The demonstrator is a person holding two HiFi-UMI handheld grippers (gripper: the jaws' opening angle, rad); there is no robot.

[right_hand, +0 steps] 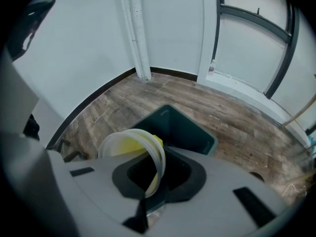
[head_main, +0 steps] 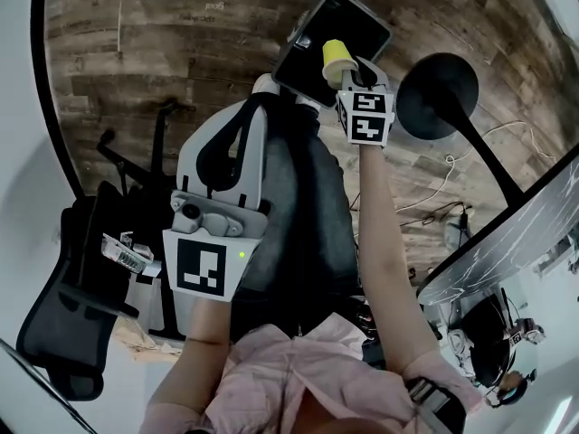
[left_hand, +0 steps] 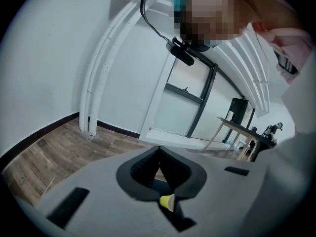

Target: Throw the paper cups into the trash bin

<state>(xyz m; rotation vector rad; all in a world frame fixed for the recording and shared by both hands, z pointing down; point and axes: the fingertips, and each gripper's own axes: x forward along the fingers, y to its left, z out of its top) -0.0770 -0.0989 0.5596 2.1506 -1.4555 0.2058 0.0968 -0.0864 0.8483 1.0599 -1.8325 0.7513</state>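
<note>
**Cup Held Over the Bin**

From my station I saw the right gripper [head_main: 349,72] stretched out ahead of the person at full arm's reach. Its two jaws were pinched onto a yellow paper cup with a pale rolled rim [head_main: 336,58], and the right gripper view confirmed the hold. There the cup [right_hand: 129,149] lay tipped on its side between the dark pads of the right gripper [right_hand: 158,168], with its open mouth turned towards the camera.

The cup hung above the near edge of a dark, square-mouthed plastic trash bin [head_main: 357,27], which stood on the brown wood-plank floor [head_main: 163,43]. In the right gripper view the bin [right_hand: 190,130] sat just beyond the jaws, and its inside was too dark for me to make out.

The left gripper [head_main: 261,89] waited lower, close to the person's body and well short of the bin. Its jaws (seen plainly in the left gripper view) were pressed together, with nothing held between them [left_hand: 158,163].

A black office chair [head_main: 63,319] stood at the floor's left edge. A round black stand base [head_main: 441,81] stood to the right of the bin.
</note>
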